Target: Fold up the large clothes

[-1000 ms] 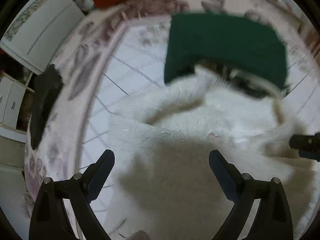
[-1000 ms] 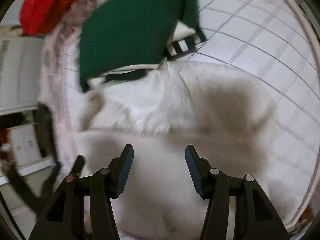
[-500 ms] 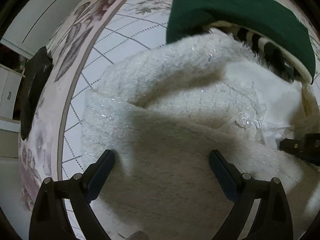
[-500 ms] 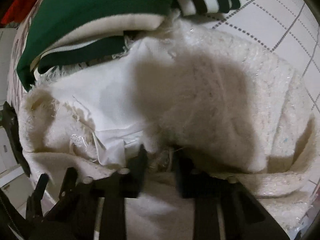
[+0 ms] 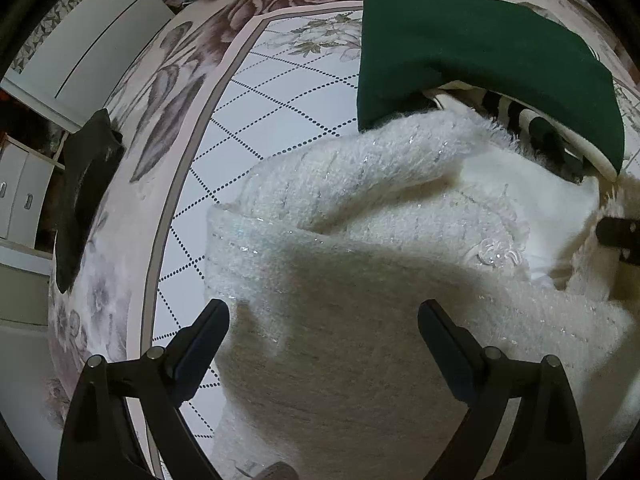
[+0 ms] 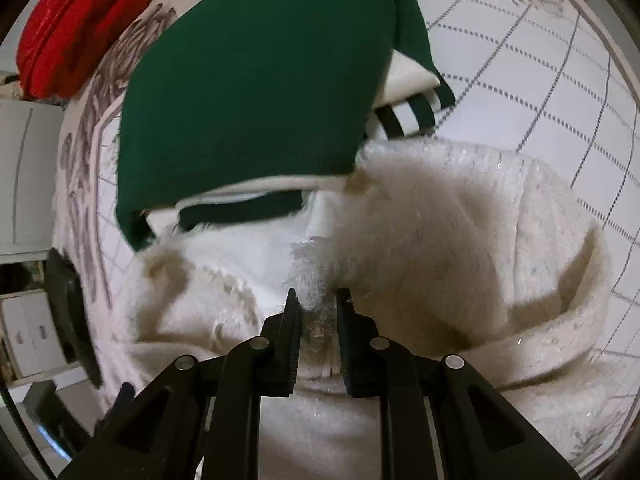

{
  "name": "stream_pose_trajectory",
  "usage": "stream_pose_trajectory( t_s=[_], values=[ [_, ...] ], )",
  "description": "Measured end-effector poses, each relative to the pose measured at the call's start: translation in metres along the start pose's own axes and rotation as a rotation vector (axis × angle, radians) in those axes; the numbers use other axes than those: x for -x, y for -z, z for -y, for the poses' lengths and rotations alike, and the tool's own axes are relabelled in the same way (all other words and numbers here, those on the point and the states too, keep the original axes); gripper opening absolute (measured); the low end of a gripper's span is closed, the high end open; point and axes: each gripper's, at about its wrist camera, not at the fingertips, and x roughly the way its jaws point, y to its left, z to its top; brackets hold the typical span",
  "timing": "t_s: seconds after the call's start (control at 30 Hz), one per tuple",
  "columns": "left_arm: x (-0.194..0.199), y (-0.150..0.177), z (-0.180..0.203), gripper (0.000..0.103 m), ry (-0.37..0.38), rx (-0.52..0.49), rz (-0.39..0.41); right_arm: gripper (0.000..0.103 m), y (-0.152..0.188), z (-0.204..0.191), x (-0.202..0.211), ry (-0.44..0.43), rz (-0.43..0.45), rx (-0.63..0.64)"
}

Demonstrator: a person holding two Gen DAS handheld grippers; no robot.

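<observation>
The fluffy cardigan (image 5: pixel 360 264) lies on the bedspread (image 5: pixel 280 92), directly under and ahead of the left gripper (image 5: pixel 324 336), whose jaws stand wide above it. A folded sweater (image 5: pixel 480 52) lies beyond the cardigan, ahead and to the right of that gripper, its near edge overlapping the cardigan's far edge. A dark cloth (image 5: pixel 84 196) lies far to the left, at the bed's edge, with a cabinet (image 5: pixel 84 40) behind it. A raised fold of the cardigan sits between the jaws of the right gripper (image 6: pixel 316 312). Ahead of it lies the sweater, and a cushion (image 6: pixel 80 24) lies further off to the left.
</observation>
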Motion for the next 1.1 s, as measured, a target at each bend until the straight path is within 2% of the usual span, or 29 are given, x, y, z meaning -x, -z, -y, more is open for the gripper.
stream_pose_trajectory(
  t_s=[0.1,0.17,0.2,0.23,0.3,0.37,0.4,0.47,0.57,0.67,0.8,0.9,1.0,1.1],
  values=[
    [-0.003,0.001,0.001,0.097,-0.009,-0.004,-0.004,0.017,-0.003,-0.003,-0.013,0.018,0.005,0.028],
    [-0.002,0.004,0.001,0.097,-0.007,0.001,-0.013,0.022,-0.004,-0.004,-0.033,-0.007,-0.088,0.068],
    [-0.001,0.005,0.001,0.097,-0.001,0.002,-0.018,0.026,-0.008,0.002,-0.034,-0.056,-0.124,0.052],
    [0.007,0.007,0.0,0.097,0.015,0.012,-0.018,0.037,-0.008,0.009,-0.025,-0.115,-0.143,0.034],
    [0.022,0.01,0.0,0.097,0.035,0.024,0.003,0.04,-0.006,0.027,0.008,-0.189,-0.114,0.017],
    [0.042,0.014,0.006,0.097,0.066,0.024,0.025,0.064,0.002,0.054,0.049,-0.188,-0.045,0.009],
    [0.054,0.017,0.013,0.097,0.09,0.022,0.035,0.067,0.008,0.072,0.071,-0.16,-0.002,0.004],
    [0.067,0.021,0.028,0.097,0.123,0.01,0.045,0.067,0.019,0.104,0.096,-0.08,0.044,-0.007],
    [0.07,0.024,0.056,0.097,0.13,-0.023,0.047,0.067,0.027,0.148,0.1,0.031,0.036,-0.043],
    [0.063,0.027,0.085,0.097,0.124,-0.06,0.033,0.067,0.024,0.186,0.081,0.035,0.0,-0.118],
    [0.05,0.032,0.11,0.097,0.078,-0.113,0.028,0.067,0.026,0.207,0.062,0.006,-0.022,-0.162],
    [0.043,0.036,0.114,0.097,0.067,-0.113,0.007,0.067,0.056,0.214,0.065,0.054,-0.03,-0.113],
    [0.041,0.041,0.115,0.097,0.054,-0.115,-0.005,0.067,0.093,0.216,0.059,0.083,-0.091,-0.055],
    [0.044,0.045,0.118,0.097,0.046,-0.122,-0.004,0.067,0.115,0.205,0.033,0.112,-0.168,0.086]
  ],
)
